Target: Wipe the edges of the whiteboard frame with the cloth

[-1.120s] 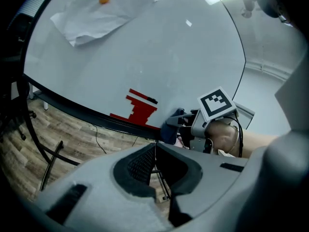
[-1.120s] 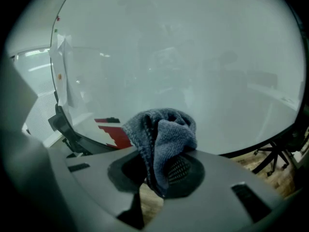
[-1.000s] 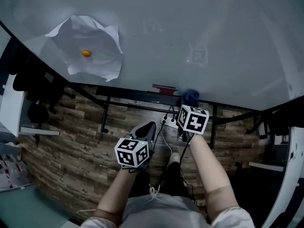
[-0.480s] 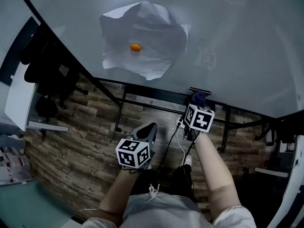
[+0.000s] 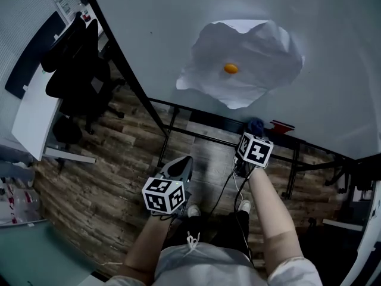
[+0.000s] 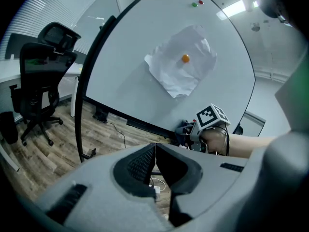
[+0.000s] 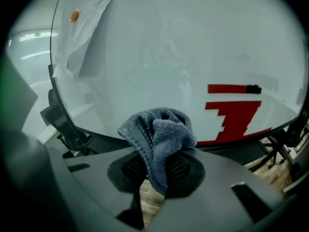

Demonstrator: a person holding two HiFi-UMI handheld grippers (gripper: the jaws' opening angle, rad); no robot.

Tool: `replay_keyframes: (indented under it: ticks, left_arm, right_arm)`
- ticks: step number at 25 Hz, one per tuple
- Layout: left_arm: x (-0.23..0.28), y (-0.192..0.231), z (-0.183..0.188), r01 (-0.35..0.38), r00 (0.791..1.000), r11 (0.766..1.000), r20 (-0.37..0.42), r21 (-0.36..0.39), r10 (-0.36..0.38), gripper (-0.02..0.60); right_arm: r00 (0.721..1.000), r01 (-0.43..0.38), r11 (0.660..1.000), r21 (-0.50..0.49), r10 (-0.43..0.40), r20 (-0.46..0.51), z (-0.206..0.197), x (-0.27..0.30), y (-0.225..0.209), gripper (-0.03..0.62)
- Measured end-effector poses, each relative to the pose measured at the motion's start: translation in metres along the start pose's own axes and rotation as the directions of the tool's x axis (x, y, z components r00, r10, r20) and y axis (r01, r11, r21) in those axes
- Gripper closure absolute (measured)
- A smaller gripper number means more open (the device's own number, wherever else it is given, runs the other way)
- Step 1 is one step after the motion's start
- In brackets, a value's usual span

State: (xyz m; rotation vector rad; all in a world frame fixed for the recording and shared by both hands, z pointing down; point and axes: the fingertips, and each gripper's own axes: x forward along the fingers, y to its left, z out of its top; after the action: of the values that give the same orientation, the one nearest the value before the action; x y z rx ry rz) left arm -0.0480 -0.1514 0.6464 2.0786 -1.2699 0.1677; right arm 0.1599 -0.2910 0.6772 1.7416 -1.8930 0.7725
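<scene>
Head view: my right hand-held gripper (image 5: 255,137) held the blue cloth (image 5: 256,126) at the bottom edge of the whiteboard frame (image 5: 208,118), below a paper (image 5: 250,46) pinned by a magnet.

Left gripper view: my left hand-held gripper (image 6: 154,151) hung empty, jaws together, away from the board.

Right gripper view: the jaws clamped the bunched cloth by the lower frame.

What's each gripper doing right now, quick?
Left gripper: closed, holding nothing.
Right gripper: closed on the cloth.
</scene>
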Motion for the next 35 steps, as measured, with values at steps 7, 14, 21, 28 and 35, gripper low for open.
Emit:
replay_keyframes:
  ticks: [7,14,21,28,35]
  left_arm:
    - [-0.022,0.042,0.003,-0.041,0.999,0.999,0.011,-0.014,0.042,0.563]
    - [-0.026,0.073,0.02,-0.073,0.997,0.997,0.038,-0.013,0.074,0.563]
    - [-0.024,0.099,0.062,-0.061,0.996,0.996,0.076,0.063,0.056,0.563]
    - [-0.017,0.131,0.083,-0.052,0.997,0.994,0.057,0.099,0.047,0.563]
    - [-0.019,0.147,0.101,-0.046,0.998,0.995,0.049,0.094,0.041,0.563]
  right_arm:
    - [0.999,-0.039,0.999,0.001,0.039,-0.013,0.0,0.009,0.047,0.525]
    - [0.999,-0.052,0.996,-0.071,0.051,-0.02,0.003,0.022,0.098,0.525]
    - [0.999,-0.037,0.999,-0.019,0.037,0.004,0.005,0.027,0.122,0.525]
    - [0.999,-0.038,0.999,-0.027,0.038,-0.001,0.003,0.037,0.155,0.526]
    - [0.998,-0.06,0.998,0.0,0.06,-0.003,0.004,0.039,0.177,0.526]
